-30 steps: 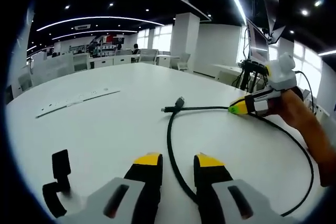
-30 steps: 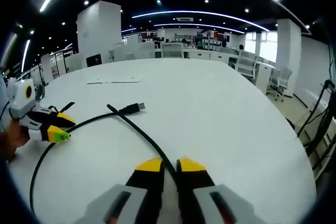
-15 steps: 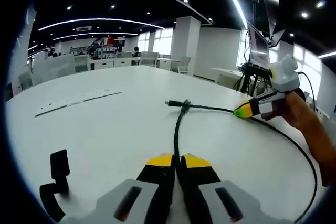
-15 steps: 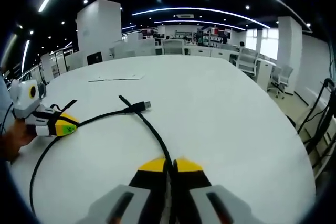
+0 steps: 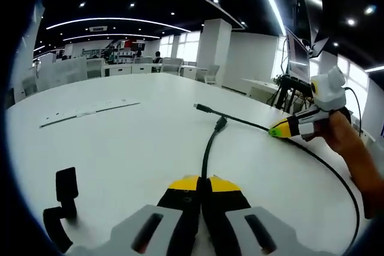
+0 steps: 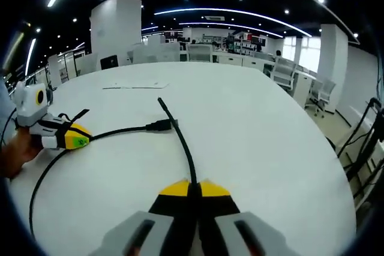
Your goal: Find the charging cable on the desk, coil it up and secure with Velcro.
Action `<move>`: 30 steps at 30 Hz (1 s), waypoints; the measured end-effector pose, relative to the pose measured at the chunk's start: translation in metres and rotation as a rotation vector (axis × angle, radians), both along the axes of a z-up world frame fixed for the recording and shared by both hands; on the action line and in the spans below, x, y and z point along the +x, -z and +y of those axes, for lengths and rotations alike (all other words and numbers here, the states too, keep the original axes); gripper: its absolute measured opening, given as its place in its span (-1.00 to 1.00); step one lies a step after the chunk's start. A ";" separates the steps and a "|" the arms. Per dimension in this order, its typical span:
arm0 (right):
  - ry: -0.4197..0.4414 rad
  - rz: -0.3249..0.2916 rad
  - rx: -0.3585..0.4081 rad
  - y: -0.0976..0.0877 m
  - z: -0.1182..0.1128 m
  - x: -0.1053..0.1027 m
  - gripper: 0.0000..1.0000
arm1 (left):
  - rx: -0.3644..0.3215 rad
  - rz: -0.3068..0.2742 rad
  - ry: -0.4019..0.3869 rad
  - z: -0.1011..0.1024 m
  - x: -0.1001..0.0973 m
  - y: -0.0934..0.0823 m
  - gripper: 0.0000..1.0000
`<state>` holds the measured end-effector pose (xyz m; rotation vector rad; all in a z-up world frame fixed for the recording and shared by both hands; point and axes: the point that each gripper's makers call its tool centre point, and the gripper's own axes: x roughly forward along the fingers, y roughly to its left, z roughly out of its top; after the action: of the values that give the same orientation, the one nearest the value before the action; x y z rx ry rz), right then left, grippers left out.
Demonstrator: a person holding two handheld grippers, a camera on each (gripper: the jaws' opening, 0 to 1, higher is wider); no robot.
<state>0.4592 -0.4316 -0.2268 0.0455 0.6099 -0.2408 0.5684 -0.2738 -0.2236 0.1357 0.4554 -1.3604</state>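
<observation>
So right at the near end of the left gripper view, the left gripper (image 5: 199, 185) with its yellow-tipped black jaws is clamped tight on the thin black charging cable (image 5: 210, 148), which comes straight out from between the tips. Same deal in the right gripper view: the right gripper (image 6: 194, 189) is pinched closed on the other stretch of the cable, which runs away from its tips too. My guess is each one holds a spot a little back from a plug so the loose ends stick out and the slack between them can be folded into a loop.

Just off to the left of the left gripper's jaws there's a small black Velcro strap (image 5: 62, 199) lying on the smooth white table (image 5: 120, 142), untouched, so the fastening step isn't started yet.

A bit further out, the two cable ends cross near each other: the left-held end stops at a chunky plug, and the right-held end passes just beyond it to a slim connector. The rest of the cable sweeps out in a wide arc on the table between the two grippers, not coiled yet.

Further out again lies a long flat white strip (image 5: 87, 112), and beyond it office desks and chairs.
</observation>
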 end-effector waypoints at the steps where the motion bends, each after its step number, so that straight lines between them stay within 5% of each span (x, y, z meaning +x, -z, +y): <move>1: -0.001 -0.007 -0.002 -0.002 0.000 0.000 -0.91 | -0.001 0.001 -0.001 0.000 -0.004 0.000 -0.91; 16: -0.008 -0.066 0.002 -0.018 0.004 0.002 -0.91 | -0.043 -0.014 0.006 0.000 -0.010 -0.017 -0.92; 26: -0.019 -0.076 0.007 -0.020 0.012 0.003 -0.91 | -0.092 -0.028 -0.001 -0.001 0.005 -0.034 -0.98; 30: -0.023 -0.073 0.005 -0.018 0.015 0.004 -0.91 | -0.059 -0.054 0.001 -0.003 0.012 -0.033 -0.98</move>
<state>0.4629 -0.4167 -0.2089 0.0520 0.5378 -0.2145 0.5805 -0.2765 -0.1906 0.1241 0.3695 -1.3668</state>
